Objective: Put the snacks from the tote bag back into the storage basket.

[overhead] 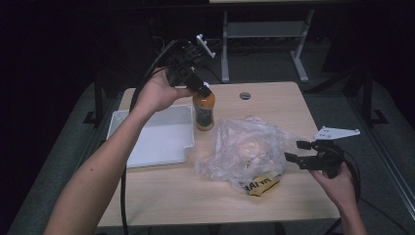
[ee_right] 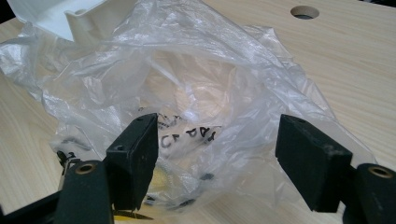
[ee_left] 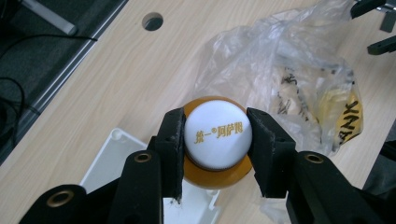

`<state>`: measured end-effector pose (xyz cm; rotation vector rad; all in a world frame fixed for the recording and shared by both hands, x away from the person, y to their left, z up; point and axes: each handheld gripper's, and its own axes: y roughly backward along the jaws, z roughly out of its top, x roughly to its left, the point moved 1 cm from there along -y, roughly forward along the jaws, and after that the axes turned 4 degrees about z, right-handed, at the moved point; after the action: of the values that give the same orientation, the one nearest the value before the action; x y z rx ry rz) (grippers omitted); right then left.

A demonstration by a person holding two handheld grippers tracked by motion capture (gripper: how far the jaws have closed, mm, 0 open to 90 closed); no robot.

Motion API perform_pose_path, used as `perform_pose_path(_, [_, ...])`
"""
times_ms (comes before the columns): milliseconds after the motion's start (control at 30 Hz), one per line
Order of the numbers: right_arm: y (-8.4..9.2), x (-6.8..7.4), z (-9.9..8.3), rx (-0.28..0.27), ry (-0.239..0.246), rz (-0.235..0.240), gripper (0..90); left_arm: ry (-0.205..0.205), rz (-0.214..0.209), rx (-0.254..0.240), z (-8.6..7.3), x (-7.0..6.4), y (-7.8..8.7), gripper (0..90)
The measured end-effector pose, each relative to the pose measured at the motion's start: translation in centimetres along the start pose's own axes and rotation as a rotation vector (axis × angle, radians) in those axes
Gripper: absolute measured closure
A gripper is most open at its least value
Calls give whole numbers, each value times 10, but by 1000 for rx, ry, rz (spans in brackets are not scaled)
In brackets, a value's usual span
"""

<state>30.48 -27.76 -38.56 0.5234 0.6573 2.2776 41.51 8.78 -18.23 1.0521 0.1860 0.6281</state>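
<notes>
One bottle [ee_left: 215, 140] (white cap), clamped by left hand-held gripper [ee_left: 215, 149]

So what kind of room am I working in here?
Probably a lab or office workspace, dimly lit: a plain wooden desk with a cable hole, grey floor, and another desk's metal legs behind.

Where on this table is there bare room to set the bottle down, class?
Bare wood lies along the near edge of the table, in front of the white tray, and at the far right past the cable hole. The middle is crowded by the plastic bag and bottle.
</notes>
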Motion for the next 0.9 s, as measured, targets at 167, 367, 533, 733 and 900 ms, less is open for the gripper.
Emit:
perform_pose_path(167, [-1, 1, 0, 5, 3, -1, 296, 6, 10, 9, -9, 5, 5, 596])
perform_pose_path(367, [-1, 2, 1, 7, -1, -4, 295, 24, 20, 11, -18, 10, 8, 596])
perform_pose_path(533, [-1, 3, 1, 6, 0, -4, 296, 44, 15, 10, -27, 14, 9, 596])
perform_pose_path(733, [-1, 3, 3, 0, 11, -7, 297, 52, 26, 14, -33, 16, 9, 596])
perform_pose_path(900, [-1, 3, 2, 0, 9, -7, 297, 72, 31, 14, -39, 19, 11, 596])
